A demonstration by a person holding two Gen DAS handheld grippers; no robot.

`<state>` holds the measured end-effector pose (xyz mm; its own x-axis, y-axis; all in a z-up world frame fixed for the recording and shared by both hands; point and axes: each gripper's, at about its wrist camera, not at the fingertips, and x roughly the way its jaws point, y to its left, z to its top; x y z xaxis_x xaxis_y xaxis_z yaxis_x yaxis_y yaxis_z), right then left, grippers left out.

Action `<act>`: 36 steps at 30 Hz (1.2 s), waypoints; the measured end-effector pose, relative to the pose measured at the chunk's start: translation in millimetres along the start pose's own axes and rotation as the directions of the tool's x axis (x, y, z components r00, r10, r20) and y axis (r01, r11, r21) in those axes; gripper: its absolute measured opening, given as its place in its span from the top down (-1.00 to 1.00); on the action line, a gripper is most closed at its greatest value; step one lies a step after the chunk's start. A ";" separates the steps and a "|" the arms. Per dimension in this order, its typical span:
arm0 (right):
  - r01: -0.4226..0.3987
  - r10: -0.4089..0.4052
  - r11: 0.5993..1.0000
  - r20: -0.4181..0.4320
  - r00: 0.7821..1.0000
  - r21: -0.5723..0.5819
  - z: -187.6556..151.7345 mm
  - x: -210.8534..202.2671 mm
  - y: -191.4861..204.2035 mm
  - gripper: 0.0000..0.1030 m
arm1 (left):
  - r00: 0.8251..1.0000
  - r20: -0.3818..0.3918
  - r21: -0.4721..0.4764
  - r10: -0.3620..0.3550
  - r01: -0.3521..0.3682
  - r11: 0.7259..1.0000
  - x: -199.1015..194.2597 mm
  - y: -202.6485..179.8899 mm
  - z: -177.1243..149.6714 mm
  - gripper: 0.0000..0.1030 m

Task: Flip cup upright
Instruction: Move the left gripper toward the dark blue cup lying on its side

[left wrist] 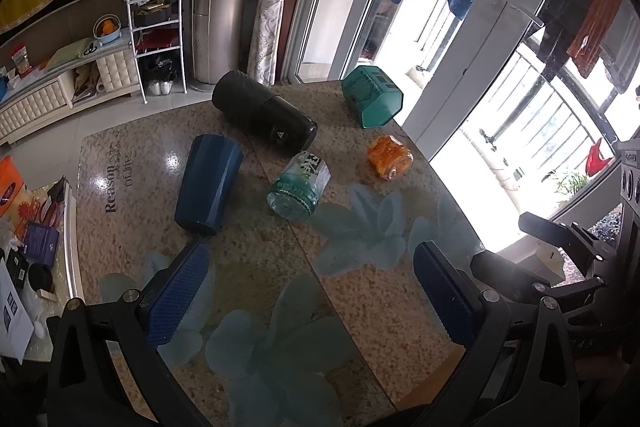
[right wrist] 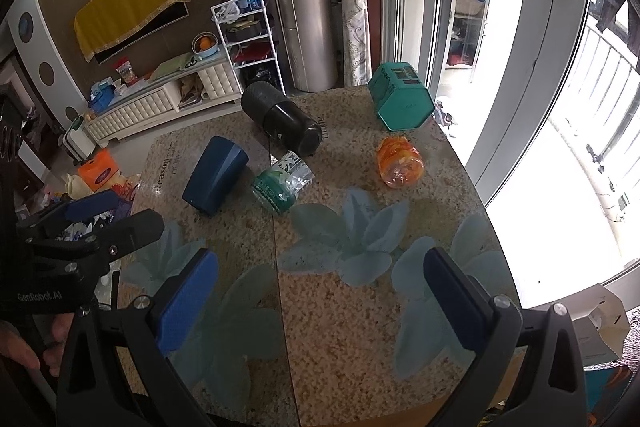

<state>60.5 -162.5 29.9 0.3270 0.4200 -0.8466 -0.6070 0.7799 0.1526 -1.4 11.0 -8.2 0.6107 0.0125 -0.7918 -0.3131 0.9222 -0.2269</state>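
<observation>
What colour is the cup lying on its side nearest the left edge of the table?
Dark blue; the cup shows best in the left wrist view.

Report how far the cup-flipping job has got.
Done: nothing shows as done. The blue cup lies on its side on the table, as do the black flask, clear bottle, orange jar and green container. In hand: nothing; the left gripper and right gripper are open, short of the cups. Left: grasp the cup and stand it upright.
</observation>
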 end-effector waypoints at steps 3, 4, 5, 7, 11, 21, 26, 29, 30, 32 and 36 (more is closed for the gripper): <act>-0.007 0.007 1.000 -0.014 1.000 0.003 -1.0 3.3 -1.5 -1.00 | 1.000 -0.014 0.001 0.011 -0.011 1.000 3.6 5.1 1.3 -1.00; -0.011 0.011 1.000 -0.021 1.000 0.005 -0.9 5.3 -2.1 -1.00 | 1.000 -0.018 0.003 0.016 -0.016 1.000 4.8 6.9 1.7 -1.00; -0.013 0.013 1.000 -0.026 1.000 0.006 -0.9 6.9 -2.5 -1.00 | 0.999 -0.024 0.002 0.021 -0.021 1.000 6.4 9.0 2.3 -1.00; -0.017 0.018 1.000 -0.040 0.999 0.007 -1.0 11.2 -3.0 -1.00 | 0.999 -0.040 0.006 0.031 -0.031 1.000 11.0 13.4 3.6 -1.00; -0.028 0.028 1.000 -0.067 0.997 0.005 -0.4 18.5 -2.5 -1.00 | 0.995 -0.083 0.024 0.052 -0.050 0.998 22.6 21.8 6.1 -1.00; -0.062 0.063 0.998 -0.154 0.986 0.012 5.6 42.7 -6.4 -1.00 | 0.973 -0.189 0.116 0.131 -0.110 0.987 55.0 43.0 17.3 -1.00; -0.069 0.070 0.998 -0.183 0.981 0.013 11.2 56.0 -10.1 -1.00 | 0.958 -0.239 0.137 0.160 -0.130 0.982 78.9 55.0 25.7 -1.00; -0.073 0.074 0.997 -0.202 0.976 0.015 12.8 64.3 -12.8 -1.00 | 0.949 -0.264 0.140 0.173 -0.140 0.980 93.5 62.1 32.4 -1.00; -0.074 0.076 0.997 -0.208 0.975 0.016 13.3 66.5 -13.7 -1.00 | 0.946 -0.273 0.140 0.177 -0.143 0.980 99.0 64.7 35.0 -1.00; -0.078 0.081 0.997 -0.221 0.972 0.019 14.0 72.1 -16.5 -1.00 | 0.941 -0.291 0.135 0.175 -0.141 0.981 111.0 70.6 38.7 -0.99; -0.079 0.082 0.997 -0.249 0.965 0.024 15.2 82.9 -23.5 -1.00 | 0.924 -0.328 0.142 0.196 -0.157 0.977 135.6 82.5 44.6 -1.00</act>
<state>113.0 -139.0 -36.1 0.0851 0.3541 -0.9313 -0.6132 0.7554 0.2312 88.0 106.0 -109.0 0.2646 0.0659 -0.9621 -0.2984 0.9543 -0.0167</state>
